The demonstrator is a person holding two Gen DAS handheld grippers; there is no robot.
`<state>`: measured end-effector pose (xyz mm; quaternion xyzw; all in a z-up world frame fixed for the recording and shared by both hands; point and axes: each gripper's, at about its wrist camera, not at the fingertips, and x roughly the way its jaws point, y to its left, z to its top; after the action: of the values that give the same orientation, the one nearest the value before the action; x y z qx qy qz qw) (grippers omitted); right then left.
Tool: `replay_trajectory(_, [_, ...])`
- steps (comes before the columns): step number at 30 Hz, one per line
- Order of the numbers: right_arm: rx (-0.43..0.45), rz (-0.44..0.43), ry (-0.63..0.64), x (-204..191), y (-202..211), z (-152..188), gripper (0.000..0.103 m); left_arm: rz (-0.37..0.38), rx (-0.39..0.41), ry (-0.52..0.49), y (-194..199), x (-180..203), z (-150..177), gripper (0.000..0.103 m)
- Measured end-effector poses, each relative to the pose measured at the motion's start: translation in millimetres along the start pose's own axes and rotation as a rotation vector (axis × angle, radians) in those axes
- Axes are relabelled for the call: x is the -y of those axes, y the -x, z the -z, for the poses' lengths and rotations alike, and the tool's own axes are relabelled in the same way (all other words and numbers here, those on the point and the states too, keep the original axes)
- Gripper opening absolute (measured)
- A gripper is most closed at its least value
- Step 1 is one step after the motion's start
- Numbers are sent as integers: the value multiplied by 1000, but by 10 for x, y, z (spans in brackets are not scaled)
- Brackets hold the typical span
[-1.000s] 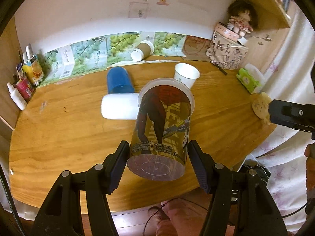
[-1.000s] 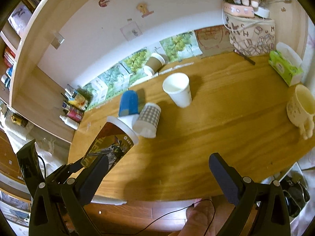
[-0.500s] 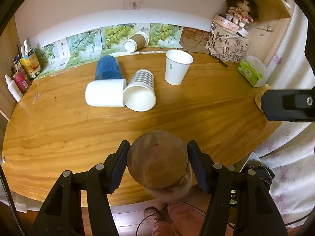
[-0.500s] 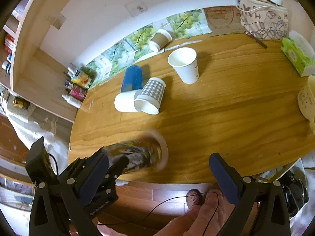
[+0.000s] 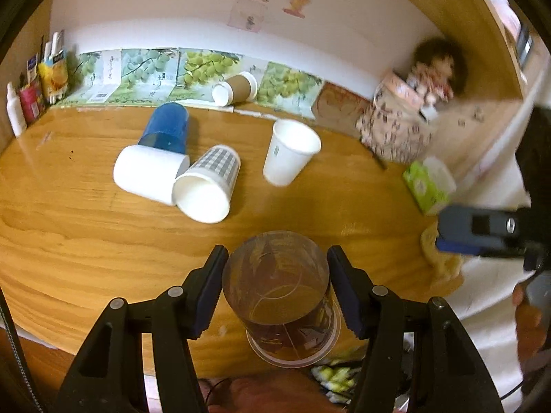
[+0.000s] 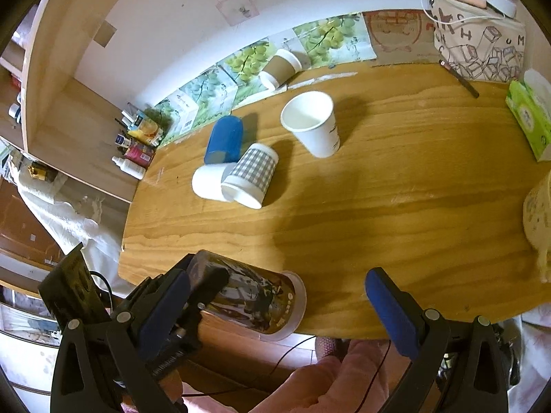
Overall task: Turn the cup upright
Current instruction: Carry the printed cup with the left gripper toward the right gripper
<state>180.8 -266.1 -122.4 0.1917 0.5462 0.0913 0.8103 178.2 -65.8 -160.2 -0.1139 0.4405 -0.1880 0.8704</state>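
Observation:
My left gripper is shut on a clear printed plastic cup at the table's near edge. In the left wrist view I see its flat base facing me and its rim pointing down past the edge. In the right wrist view the same cup is tilted, rim to the right, held by the left gripper at lower left. My right gripper is open and empty above the near edge, to the right of the cup.
On the wooden table lie a white cup, a checked cup and a blue cup; a white paper cup stands upright. A brown cup lies by the wall. A green tissue pack sits right.
The left gripper has kept turning the printed cup, so its rim now points down and away. The view has tilted and shifted left. The right gripper stays open.

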Motion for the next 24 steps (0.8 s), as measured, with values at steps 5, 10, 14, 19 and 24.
replay_trajectory(5, [-3, -2, 14, 133, 21, -137, 102, 3, 40, 86, -136, -45, -89, 63])
replay_trajectory(10, [-15, 4, 28, 220, -12, -252, 102, -22, 81, 114, -261, -75, -176, 63])
replay_trajectory(14, [-35, 12, 44, 269, -69, -334, 102, -24, 92, 154, -359, -140, -218, 63])
replay_trajectory(19, [-68, 4, 53, 298, -174, -419, 102, -61, 94, 180, -386, -215, -167, 63])
replay_trajectory(24, [-126, -40, 37, 295, -323, -461, 102, -42, 119, 250, -347, -343, -128, 64])
